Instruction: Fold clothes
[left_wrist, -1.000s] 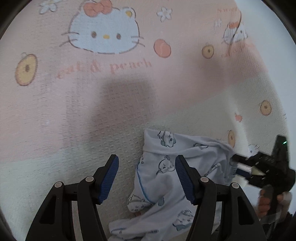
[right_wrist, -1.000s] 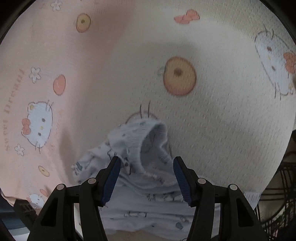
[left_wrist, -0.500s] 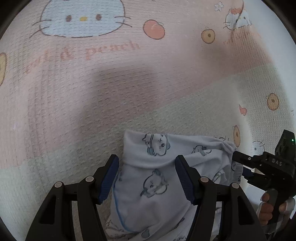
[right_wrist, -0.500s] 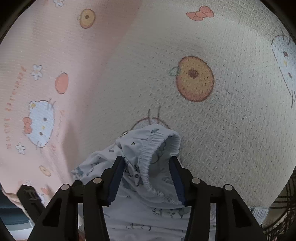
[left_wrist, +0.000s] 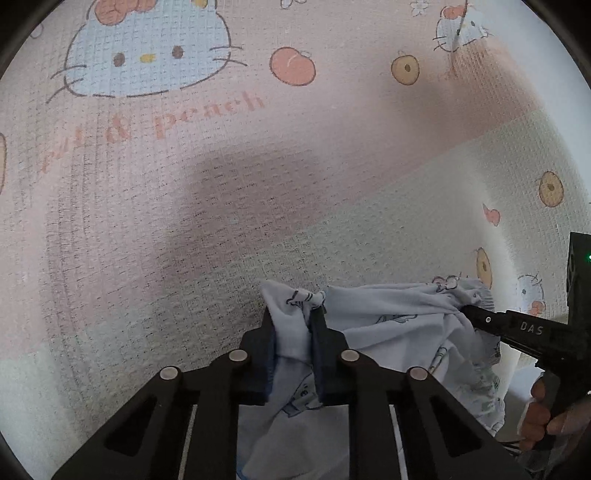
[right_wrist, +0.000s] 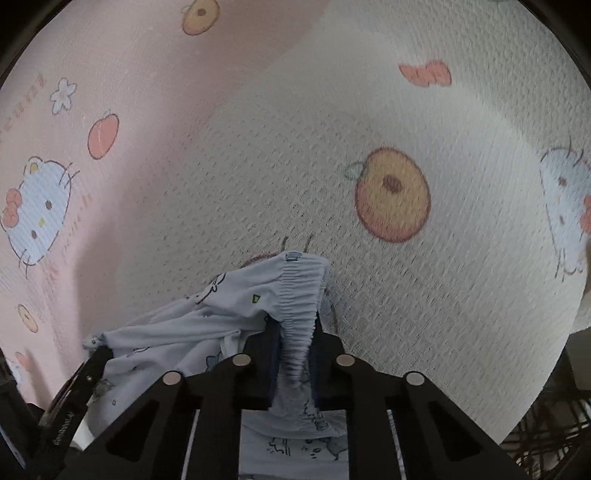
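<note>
At six o'clock the pale blue garment runs off the frame behind the left hand-held gripper. The person's hand at four o'clock is cut by the edge. In the right wrist view, dark wire shapes at five o'clock are too blurred to identify.

"& peach" on blanket, "DAS" on right gripper

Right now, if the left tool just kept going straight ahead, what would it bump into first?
Beyond the pale blue garment pinched in the left tool, probably only the cartoon-cat blanket; nothing else shows ahead, though depth is unclear.
</note>
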